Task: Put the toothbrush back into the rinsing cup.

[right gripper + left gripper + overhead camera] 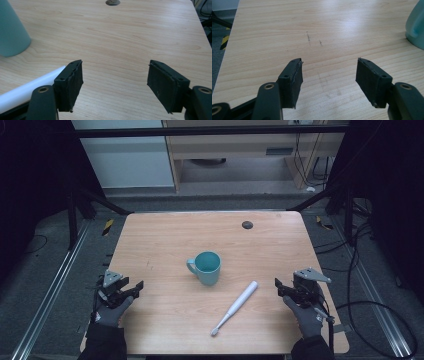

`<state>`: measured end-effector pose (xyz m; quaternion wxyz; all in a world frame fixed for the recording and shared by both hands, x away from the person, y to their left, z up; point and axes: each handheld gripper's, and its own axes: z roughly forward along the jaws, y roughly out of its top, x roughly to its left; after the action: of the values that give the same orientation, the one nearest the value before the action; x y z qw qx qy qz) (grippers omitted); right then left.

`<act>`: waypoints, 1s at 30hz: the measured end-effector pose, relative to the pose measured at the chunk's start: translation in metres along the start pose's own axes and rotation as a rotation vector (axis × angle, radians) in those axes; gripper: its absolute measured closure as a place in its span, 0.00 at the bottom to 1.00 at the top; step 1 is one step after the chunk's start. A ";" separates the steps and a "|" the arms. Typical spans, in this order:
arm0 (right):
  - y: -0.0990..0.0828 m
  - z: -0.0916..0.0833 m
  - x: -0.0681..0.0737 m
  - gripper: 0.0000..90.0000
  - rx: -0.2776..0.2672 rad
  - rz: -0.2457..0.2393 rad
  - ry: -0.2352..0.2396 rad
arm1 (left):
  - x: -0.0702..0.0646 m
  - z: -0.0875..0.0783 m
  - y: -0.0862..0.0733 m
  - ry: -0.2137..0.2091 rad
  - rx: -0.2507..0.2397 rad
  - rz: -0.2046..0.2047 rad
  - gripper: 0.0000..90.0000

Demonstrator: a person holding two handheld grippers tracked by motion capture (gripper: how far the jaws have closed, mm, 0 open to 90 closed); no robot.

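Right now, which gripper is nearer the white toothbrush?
Right. The right gripper sits open just right of the toothbrush handle; the left gripper is across the table, beyond the mug.

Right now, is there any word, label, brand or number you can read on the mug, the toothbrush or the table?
None readable.
Teal mug: plain, no print visible.
White toothbrush: no marking can be made out; too small to tell in the high view.
Wooden table: bare wood grain, no label.
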<state>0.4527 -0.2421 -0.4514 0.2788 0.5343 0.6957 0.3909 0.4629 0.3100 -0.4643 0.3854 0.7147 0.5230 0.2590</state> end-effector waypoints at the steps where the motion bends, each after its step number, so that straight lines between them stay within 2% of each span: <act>1: 0.001 0.000 0.001 0.33 0.002 -0.002 0.008 | 0.000 0.000 0.000 -0.002 0.000 0.004 0.42; 3: 0.002 -0.001 0.005 0.35 0.000 -0.010 0.041 | -0.001 0.000 -0.001 -0.002 -0.001 0.003 0.41; 10: 0.008 -0.004 0.018 0.44 -0.002 -0.035 0.086 | -0.002 -0.003 0.001 -0.007 -0.011 0.010 0.45; 11: 0.011 -0.005 0.022 0.49 -0.001 -0.032 0.113 | -0.002 -0.003 0.001 -0.012 -0.010 0.006 0.45; 16: 0.015 -0.001 0.032 0.62 0.003 -0.064 0.169 | -0.003 -0.002 0.001 -0.015 -0.011 0.007 0.48; 17: 0.015 -0.001 0.032 0.62 0.003 -0.064 0.169 | -0.003 -0.002 0.001 -0.015 -0.011 0.007 0.48; 19: 0.017 0.004 0.036 0.71 0.009 -0.072 0.195 | -0.003 -0.003 0.001 -0.013 -0.011 0.011 0.49; 20: 0.017 0.004 0.036 0.71 0.009 -0.072 0.195 | -0.003 -0.003 0.001 -0.013 -0.011 0.011 0.49; 21: 0.016 0.008 0.039 0.76 0.025 -0.075 0.203 | -0.003 -0.002 0.001 -0.017 -0.002 0.014 0.49; 23: 0.016 0.013 0.042 0.81 0.045 -0.087 0.210 | -0.002 -0.003 0.001 -0.021 0.001 0.010 0.50; 30: 0.014 0.028 0.047 0.94 0.076 -0.107 0.217 | -0.003 -0.002 0.001 -0.017 0.000 0.012 0.51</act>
<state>0.4698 -0.1884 -0.4534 0.2020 0.4611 0.7637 0.4042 0.4610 0.3080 -0.4621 0.3880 0.7200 0.5156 0.2553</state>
